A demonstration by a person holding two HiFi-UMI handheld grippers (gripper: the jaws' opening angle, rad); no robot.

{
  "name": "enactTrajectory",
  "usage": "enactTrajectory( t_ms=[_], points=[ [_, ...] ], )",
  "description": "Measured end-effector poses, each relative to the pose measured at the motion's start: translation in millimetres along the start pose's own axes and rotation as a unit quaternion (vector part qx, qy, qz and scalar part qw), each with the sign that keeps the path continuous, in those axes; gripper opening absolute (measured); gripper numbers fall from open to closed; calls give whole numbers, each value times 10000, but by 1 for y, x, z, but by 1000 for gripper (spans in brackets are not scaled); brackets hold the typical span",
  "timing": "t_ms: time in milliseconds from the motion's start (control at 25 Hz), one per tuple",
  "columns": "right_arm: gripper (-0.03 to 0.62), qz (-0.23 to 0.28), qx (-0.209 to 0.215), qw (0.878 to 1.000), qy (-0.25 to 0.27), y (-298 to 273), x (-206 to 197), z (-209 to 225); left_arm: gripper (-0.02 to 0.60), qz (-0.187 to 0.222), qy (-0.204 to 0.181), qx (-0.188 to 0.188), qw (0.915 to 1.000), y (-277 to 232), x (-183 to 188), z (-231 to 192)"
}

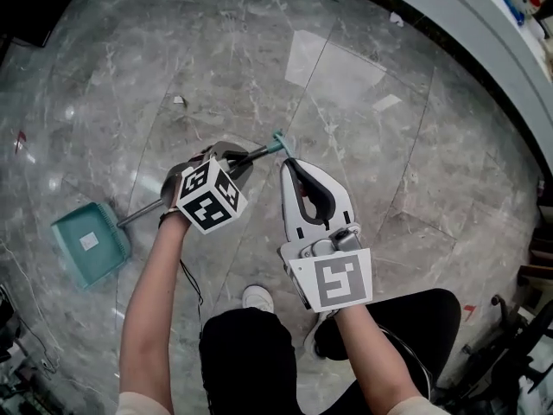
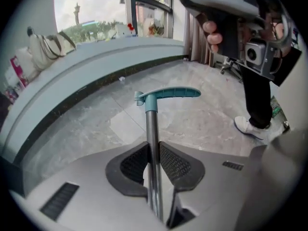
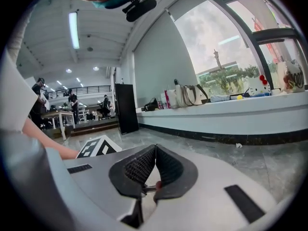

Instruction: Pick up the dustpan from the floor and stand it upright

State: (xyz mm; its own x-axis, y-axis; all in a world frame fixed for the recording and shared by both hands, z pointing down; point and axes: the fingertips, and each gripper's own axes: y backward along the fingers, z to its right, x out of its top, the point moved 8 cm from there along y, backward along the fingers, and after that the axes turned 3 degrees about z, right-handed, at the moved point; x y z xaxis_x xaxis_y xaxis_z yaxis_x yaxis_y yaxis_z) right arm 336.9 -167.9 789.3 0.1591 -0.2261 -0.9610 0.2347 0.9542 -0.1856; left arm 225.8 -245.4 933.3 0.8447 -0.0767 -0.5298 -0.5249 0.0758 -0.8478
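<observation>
Underfoot, the floor (image 1: 363,93) is grey veined stone tile, glossy with pale reflections, and a curved white ledge (image 1: 484,33) bounds it at the upper right of the head view. The dustpan (image 1: 88,245) is teal. Its pan sits low at the left over the tiles, and its metal shaft (image 1: 143,213) slants up to a teal grip (image 1: 281,143). The left gripper (image 1: 235,157) is clamped on that shaft just below the grip. The right gripper (image 1: 290,166) hangs just beside it with its jaws pressed together on nothing. Only the left gripper view shows the clamp close up, with the ribbed pads (image 2: 175,163) squeezing the shaft on both sides, along with a white shoe (image 2: 250,127) on the tiles and bags (image 2: 44,49) on the ledge under a window. Only the right gripper view opens up the room: a tall black panel (image 3: 126,108) by the wall, strip lights (image 3: 73,29) on a white ceiling, large windows (image 3: 226,57), and distant people (image 3: 72,100) near tables at the far left.
</observation>
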Motion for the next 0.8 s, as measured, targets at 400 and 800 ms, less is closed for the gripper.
enactTrajectory(
  t_ms=[400,800],
  points=[
    [18,-207,1087,9938,110,46,196,-121,81,1730,67,683,9825,235,24,16],
    [18,-646,1513,9862,175,89,262,-238,80,2427,376,1026,9639,377,-24,38]
  ],
)
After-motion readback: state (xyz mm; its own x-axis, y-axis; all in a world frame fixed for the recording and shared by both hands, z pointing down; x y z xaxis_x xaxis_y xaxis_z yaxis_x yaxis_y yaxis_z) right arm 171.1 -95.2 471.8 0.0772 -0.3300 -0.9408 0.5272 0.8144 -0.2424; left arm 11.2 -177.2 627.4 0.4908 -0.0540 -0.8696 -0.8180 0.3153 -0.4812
